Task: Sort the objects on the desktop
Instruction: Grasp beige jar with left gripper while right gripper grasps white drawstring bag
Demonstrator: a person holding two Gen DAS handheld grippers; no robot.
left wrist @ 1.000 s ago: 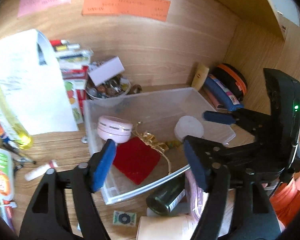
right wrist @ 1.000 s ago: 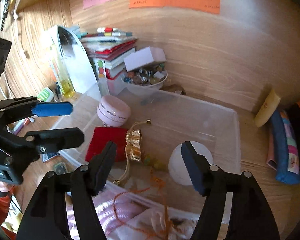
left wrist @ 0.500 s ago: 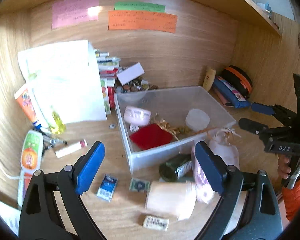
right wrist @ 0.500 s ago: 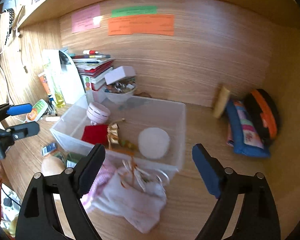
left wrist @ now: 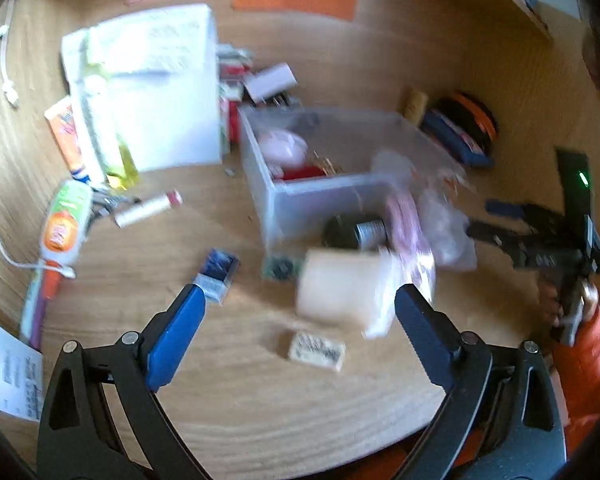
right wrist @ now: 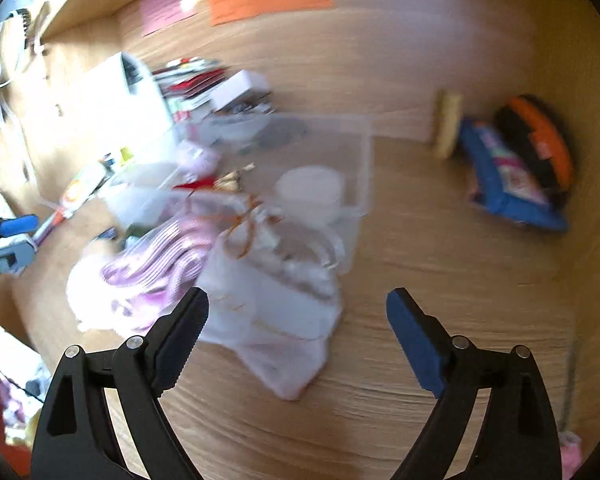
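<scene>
Wooden desk [left wrist: 260, 408] under both claws. Left gripper [left wrist: 300, 328] and right gripper [right wrist: 298, 320] are opening wide, empty. Beyond, at 12 o'clock, a white pouch [right wrist: 276, 312], then the clear box [left wrist: 324, 196] holding 1 white lid [right wrist: 310, 188].

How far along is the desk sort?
Done: the clear plastic bin already holds a pink round case, a red pouch and a white round lid.
In hand: nothing; the left hand-held gripper and right hand-held gripper are both empty, jaws opening.
Left: the pale translucent bags, cream roll, dark bottle and white tube lie outside the bin.
</scene>
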